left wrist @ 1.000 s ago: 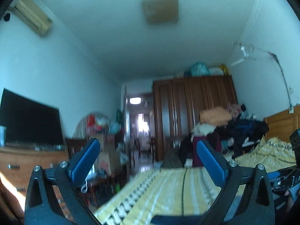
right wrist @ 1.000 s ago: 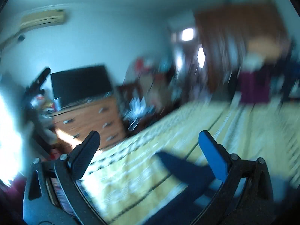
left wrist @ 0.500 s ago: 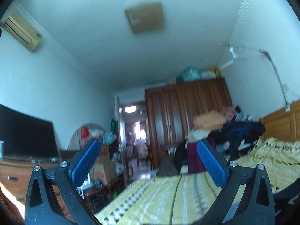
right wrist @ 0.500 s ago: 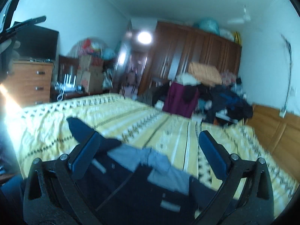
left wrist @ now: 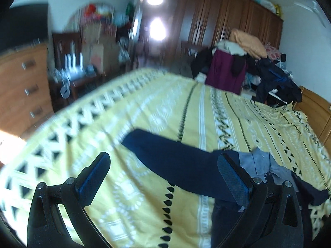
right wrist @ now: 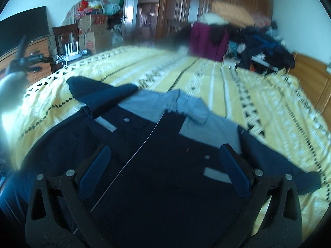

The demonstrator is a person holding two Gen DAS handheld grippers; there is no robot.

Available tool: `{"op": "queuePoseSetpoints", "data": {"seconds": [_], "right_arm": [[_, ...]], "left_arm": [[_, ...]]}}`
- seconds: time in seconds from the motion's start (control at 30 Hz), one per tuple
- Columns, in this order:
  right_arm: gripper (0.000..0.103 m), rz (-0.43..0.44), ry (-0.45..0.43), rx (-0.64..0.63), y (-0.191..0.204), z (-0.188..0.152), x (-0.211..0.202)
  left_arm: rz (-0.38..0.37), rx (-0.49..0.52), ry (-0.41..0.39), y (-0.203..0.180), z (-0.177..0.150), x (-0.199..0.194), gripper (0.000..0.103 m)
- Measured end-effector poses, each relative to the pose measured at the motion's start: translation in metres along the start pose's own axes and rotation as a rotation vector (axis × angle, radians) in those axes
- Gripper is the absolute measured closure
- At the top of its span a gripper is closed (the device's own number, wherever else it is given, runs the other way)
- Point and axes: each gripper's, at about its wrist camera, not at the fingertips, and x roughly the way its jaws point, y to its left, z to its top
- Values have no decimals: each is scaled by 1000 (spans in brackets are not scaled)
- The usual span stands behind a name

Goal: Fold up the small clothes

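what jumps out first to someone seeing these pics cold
A dark navy jacket with a grey collar lies spread on the yellow patterned bedspread, filling the near foreground. Both the left gripper and right gripper hang open above it, and a heap of clothes stands beyond the bed.

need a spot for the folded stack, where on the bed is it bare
Bare bedspread lies beyond the jacket, up to the clothes pile, and left of its sleeve toward the dresser. The near edge under both open grippers is crowded.
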Motion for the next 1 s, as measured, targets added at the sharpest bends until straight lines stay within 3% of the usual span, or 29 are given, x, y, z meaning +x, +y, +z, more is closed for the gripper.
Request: {"op": "queuePoseSetpoints", "data": {"seconds": [0.1, 0.17, 0.23, 0.4, 0.5, 0.53, 0.57, 0.63, 0.7, 0.8, 0.87, 0.9, 0.93, 1.0], "right_arm": [[0, 14, 45, 19, 1, -1, 23], [0, 19, 68, 29, 0, -3, 37], [0, 27, 96, 42, -1, -4, 50], [0, 59, 147, 81, -5, -7, 74], [1, 94, 163, 108, -8, -7, 81], [2, 111, 163, 124, -11, -6, 81], [3, 137, 159, 148, -16, -5, 80], [17, 205, 154, 220, -31, -2, 77], [19, 232, 151, 280, -46, -1, 75], [19, 249, 129, 394, -79, -1, 69], [18, 252, 105, 475, -103, -4, 61], [17, 249, 98, 501, -111, -6, 59], [16, 247, 97, 528, -121, -9, 59], [16, 255, 109, 578, -139, -16, 62]], "left_arm": [[-48, -102, 135, 29, -25, 98, 5], [-93, -162, 218, 35, -47, 157, 23], [-93, -218, 276, 46, -56, 196, 33], [-32, -266, 295, 55, -64, 262, 37], [-11, -216, 283, 48, -58, 286, 42], [-22, -203, 283, 48, -55, 293, 66], [-68, -200, 286, 43, -52, 301, 103], [-138, -177, 254, 29, -42, 295, 102], [-267, -95, 190, -23, -26, 264, 102], [-534, 26, 129, -127, -15, 214, 101], [-748, 91, 148, -192, -23, 184, 97], [-850, 117, 191, -224, -32, 174, 91], [-915, 136, 228, -248, -42, 165, 74], [-993, 176, 305, -285, -65, 149, 52]]}}
